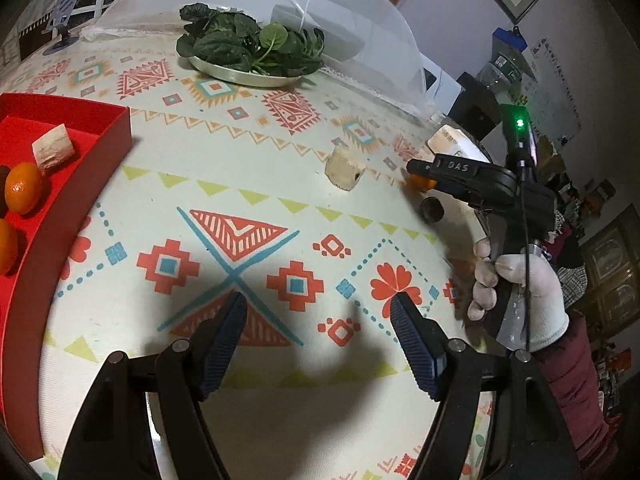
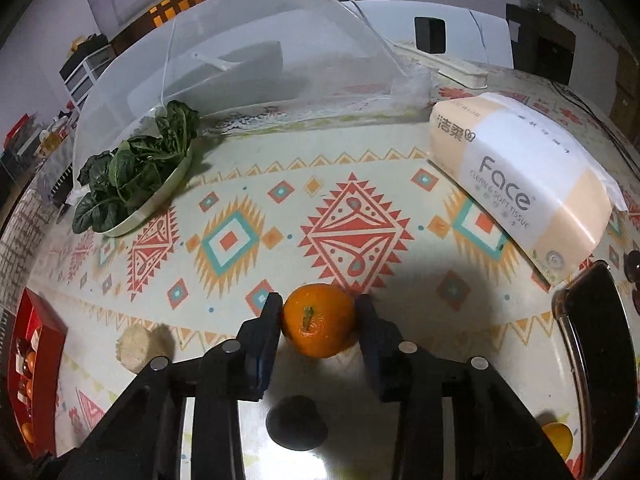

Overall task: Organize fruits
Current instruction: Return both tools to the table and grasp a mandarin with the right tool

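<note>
Mesh food cover (image 2: pixel 256 52) at table's far side; a whitish dish shows dimly under it. Red tray (image 1: pixel 116 128): holds two oranges (image 1: pixel 23 187) and a pale cut chunk (image 1: pixel 53 152). Metal plate (image 1: pixel 240 76): heaped with dark leafy greens (image 1: pixel 244 40). Right gripper (image 2: pixel 319 320): narrow, pads against an orange (image 2: pixel 319 326) on the tablecloth. Left gripper (image 1: pixel 318 312): wide, nothing between fingers.

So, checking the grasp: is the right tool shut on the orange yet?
Cannot tell: the orange sits between its fingers, but contact isn't clear.
</note>
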`<move>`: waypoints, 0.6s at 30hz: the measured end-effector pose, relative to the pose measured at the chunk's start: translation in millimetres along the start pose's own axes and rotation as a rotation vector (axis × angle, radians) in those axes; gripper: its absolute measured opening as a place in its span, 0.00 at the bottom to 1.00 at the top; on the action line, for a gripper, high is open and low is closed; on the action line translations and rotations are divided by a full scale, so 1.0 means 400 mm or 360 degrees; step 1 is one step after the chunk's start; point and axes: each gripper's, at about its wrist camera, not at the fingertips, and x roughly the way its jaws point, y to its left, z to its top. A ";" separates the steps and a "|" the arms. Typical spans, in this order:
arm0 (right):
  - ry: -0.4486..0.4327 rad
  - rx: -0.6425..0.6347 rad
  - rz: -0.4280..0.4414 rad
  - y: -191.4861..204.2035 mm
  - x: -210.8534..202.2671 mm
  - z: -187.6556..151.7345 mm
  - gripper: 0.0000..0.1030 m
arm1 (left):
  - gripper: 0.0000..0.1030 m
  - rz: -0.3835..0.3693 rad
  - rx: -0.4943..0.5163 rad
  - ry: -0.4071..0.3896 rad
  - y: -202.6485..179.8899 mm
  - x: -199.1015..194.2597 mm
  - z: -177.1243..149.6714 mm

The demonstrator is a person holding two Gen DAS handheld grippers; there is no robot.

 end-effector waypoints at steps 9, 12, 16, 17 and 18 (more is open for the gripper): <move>-0.0109 0.0050 0.0206 0.005 -0.121 -0.040 0.38 | 0.71 0.0038 0.0015 -0.0014 -0.001 0.009 -0.008; -0.0141 0.0031 0.0302 0.019 -0.172 -0.074 0.38 | 0.76 0.0064 0.0035 -0.0035 -0.006 0.010 -0.011; -0.0169 0.0013 0.0381 0.032 -0.217 -0.128 0.38 | 0.83 0.0114 0.0078 -0.0060 -0.022 0.014 -0.022; -0.0172 0.0015 0.0391 0.033 -0.222 -0.135 0.38 | 0.85 0.0113 0.0076 -0.0063 -0.023 0.015 -0.023; -0.0178 0.0011 0.0400 0.034 -0.228 -0.146 0.38 | 0.86 0.0107 0.0066 -0.0068 -0.022 0.014 -0.024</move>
